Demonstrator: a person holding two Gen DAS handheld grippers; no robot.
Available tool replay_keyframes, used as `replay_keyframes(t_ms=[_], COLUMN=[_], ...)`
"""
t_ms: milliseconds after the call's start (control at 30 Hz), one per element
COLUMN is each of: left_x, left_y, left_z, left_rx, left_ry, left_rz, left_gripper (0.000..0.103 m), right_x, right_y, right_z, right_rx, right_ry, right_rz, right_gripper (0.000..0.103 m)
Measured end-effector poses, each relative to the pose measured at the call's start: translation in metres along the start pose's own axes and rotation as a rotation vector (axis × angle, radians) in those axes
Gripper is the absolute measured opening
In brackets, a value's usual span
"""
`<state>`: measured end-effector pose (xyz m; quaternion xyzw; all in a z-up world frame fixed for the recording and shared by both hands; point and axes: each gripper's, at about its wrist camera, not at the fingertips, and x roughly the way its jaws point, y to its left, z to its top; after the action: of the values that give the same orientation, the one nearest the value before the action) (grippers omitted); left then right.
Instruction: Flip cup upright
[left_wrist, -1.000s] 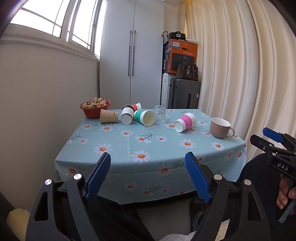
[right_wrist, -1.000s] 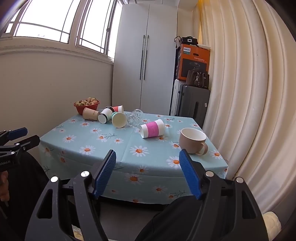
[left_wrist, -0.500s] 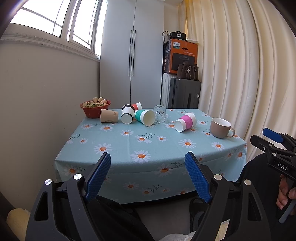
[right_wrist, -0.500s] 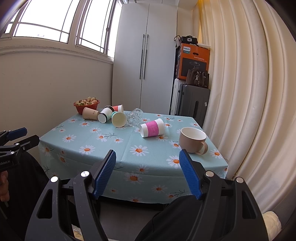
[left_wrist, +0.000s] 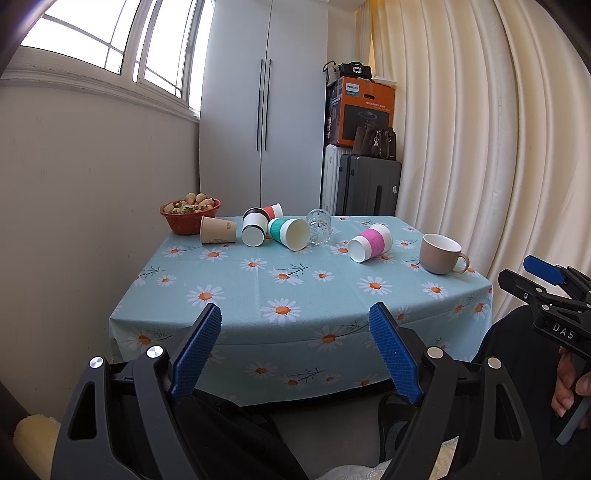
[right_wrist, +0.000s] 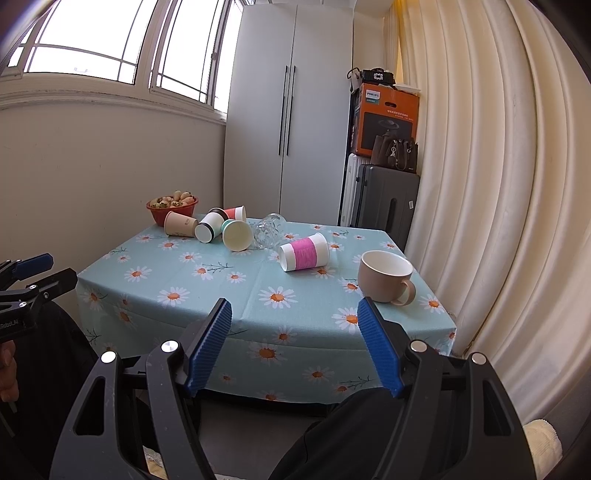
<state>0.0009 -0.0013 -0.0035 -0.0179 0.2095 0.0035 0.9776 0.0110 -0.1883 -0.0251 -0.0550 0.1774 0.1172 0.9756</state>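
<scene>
Several cups lie on their sides on the daisy tablecloth (left_wrist: 258, 295): a pink-banded cup (left_wrist: 369, 243) (right_wrist: 304, 252), a teal-banded cup (left_wrist: 290, 231) (right_wrist: 236, 234), a black-banded cup (left_wrist: 254, 228) (right_wrist: 208, 227), a red-banded cup (left_wrist: 272, 211), a tan paper cup (left_wrist: 218, 230) (right_wrist: 180, 224) and a clear glass (left_wrist: 318, 226) (right_wrist: 269, 230). A beige mug (left_wrist: 441, 254) (right_wrist: 386, 277) stands upright at the right. My left gripper (left_wrist: 295, 334) and right gripper (right_wrist: 294, 330) are both open and empty, held before the table's near edge.
A red bowl of fruit (left_wrist: 190, 215) sits at the table's far left corner by the wall. A white cabinet (left_wrist: 264, 110), suitcases (left_wrist: 369, 188) and an orange box (left_wrist: 364, 110) stand behind. Curtains (left_wrist: 480, 147) hang on the right.
</scene>
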Motion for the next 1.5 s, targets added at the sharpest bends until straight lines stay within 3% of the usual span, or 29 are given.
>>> replay_keyframes(t_ms=[1500], left_x=[0.0007], left_y=[-0.0046], left_z=[0.0002], left_rx=[0.024], left_ry=[0.014], left_rz=[-0.002], left_gripper=[0.080], right_x=[0.0045], right_y=[0.0034], right_z=[-0.0083], right_rx=[0.014], right_ry=[0.025], right_rz=[0.003], right_gripper=[0.072])
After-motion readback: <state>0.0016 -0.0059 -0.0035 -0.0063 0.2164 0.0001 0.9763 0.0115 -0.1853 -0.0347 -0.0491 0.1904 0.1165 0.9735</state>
